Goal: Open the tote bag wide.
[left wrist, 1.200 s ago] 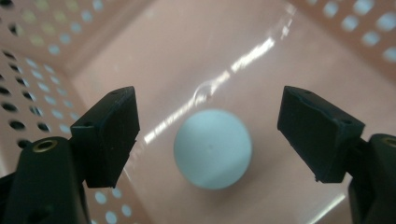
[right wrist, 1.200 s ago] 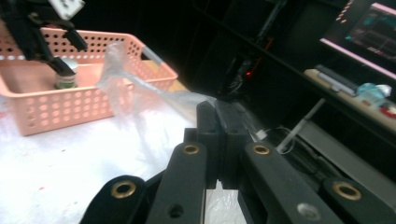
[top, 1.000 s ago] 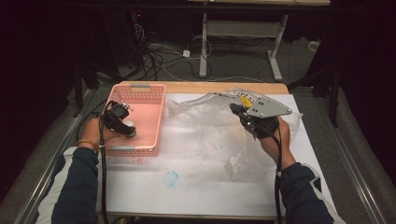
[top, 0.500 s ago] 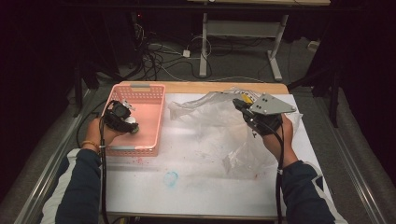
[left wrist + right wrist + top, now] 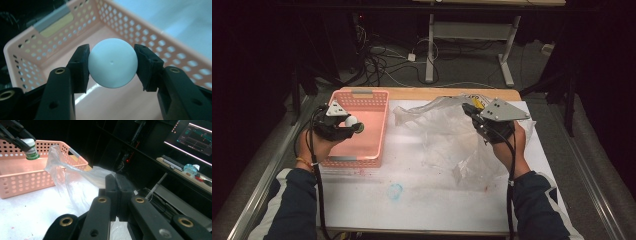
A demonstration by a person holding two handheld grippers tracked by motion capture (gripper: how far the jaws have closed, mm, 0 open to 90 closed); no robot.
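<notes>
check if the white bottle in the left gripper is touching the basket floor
Apart. In the right gripper view the white bottle hangs above the pink basket floor, held by the left gripper.

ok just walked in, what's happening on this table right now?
A person works with two handheld grippers. The left gripper is shut on a small white bottle with a green label, held above the inside of the pink basket. The right gripper is shut on the edge of a clear plastic bag, lifting it off the white table. The bottle is not yet set down.
</notes>
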